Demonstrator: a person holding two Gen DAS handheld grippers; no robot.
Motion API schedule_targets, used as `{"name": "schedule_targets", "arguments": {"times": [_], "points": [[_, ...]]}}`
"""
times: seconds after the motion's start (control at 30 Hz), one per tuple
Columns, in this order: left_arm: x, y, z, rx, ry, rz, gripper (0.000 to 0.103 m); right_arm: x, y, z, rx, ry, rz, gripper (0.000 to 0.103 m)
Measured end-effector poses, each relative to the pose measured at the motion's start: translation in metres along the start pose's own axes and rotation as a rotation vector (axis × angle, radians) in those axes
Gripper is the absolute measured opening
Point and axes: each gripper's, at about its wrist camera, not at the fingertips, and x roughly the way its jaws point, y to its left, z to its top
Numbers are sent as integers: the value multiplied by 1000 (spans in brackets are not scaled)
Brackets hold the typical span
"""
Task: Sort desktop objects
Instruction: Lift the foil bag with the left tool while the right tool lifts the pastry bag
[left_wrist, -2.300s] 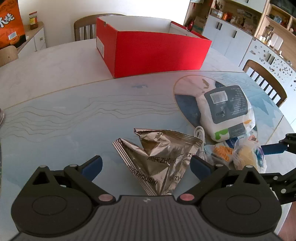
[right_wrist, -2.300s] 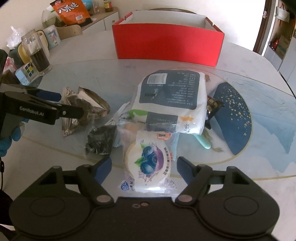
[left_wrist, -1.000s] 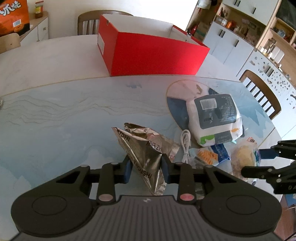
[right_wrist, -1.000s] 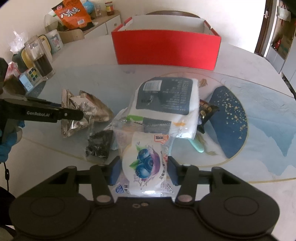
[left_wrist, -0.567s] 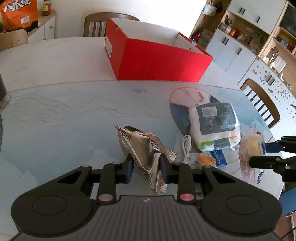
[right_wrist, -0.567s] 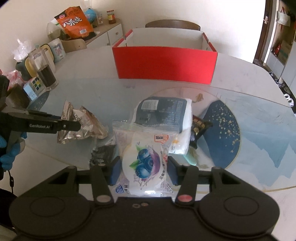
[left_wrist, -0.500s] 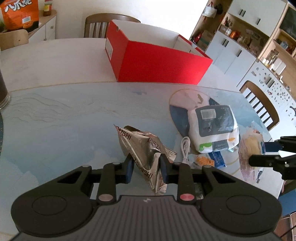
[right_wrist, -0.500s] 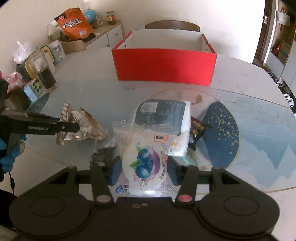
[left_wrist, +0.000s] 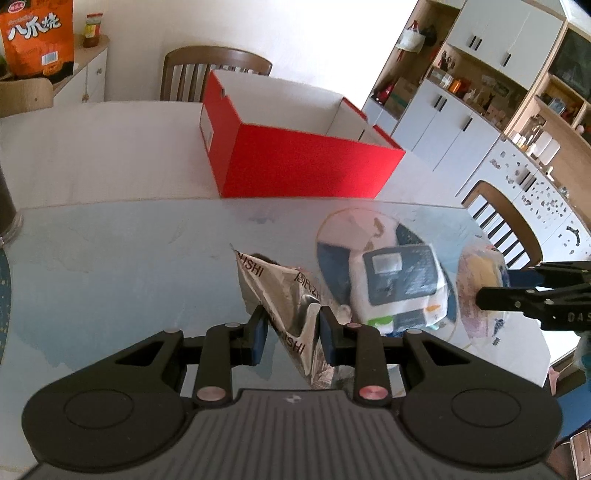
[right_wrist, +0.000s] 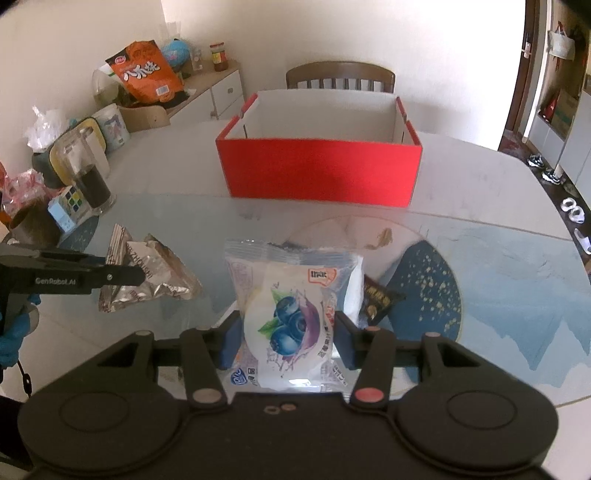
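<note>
My left gripper (left_wrist: 291, 330) is shut on a crumpled silver snack bag (left_wrist: 275, 291) and holds it above the glass table top (left_wrist: 129, 251). The bag also shows in the right wrist view (right_wrist: 155, 280), pinched by the left gripper (right_wrist: 125, 275). My right gripper (right_wrist: 284, 341) is shut on a clear blueberry pastry packet (right_wrist: 290, 314), lifted off the table; it shows at the right of the left wrist view (left_wrist: 480, 280). An open red box (right_wrist: 319, 173) with a white inside stands at the back of the table (left_wrist: 295, 162).
A white and dark pouch (left_wrist: 400, 280) and a small dark packet (right_wrist: 378, 299) lie on the table below the grippers. A glass jar (right_wrist: 88, 177), a cube puzzle (right_wrist: 68, 205) and bags sit at the left. Wooden chairs (right_wrist: 340, 79) stand around the table.
Both grippers have shut on their packets and lifted them off the table. Both have risen and moved toward the red box, which looks larger and nearer in both views.
</note>
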Motion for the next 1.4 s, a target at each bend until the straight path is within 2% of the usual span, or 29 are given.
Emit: {"name": "schedule_targets", "arguments": {"times": [0.2,0.37,0.6,0.63,0.7,0.73,0.77,0.83,0.9,1.07,1.23,1.4], "points": [[-5,-9,12,28,-27,-7,23,-2,-10,16,11,-17,-6,50],[0,-2,12,19,-7,3,22,-5,-15,26,6,-38,-8,50],[11,8,3,29,43,13,23,3,-18,25,9,-19,9,50],[13,8,2,26,50,16,26,4,-18,24,11,-14,12,50],[17,9,0,22,57,21,48,6,-17,23,11,-7,15,50],[17,10,-1,19,55,10,68,7,-17,23,10,-4,16,50],[18,10,-2,18,52,3,71,7,-17,22,10,-2,18,50],[22,9,-3,23,58,2,71,8,-18,21,11,3,18,50],[27,11,-4,7,66,36,71,9,-20,20,13,7,19,51],[25,23,-9,-27,26,78,72,11,-20,17,12,15,22,51],[46,30,-14,0,74,132,73,15,-21,13,17,29,24,51],[55,36,-16,-5,73,164,76,16,-22,11,17,38,23,51]]}}
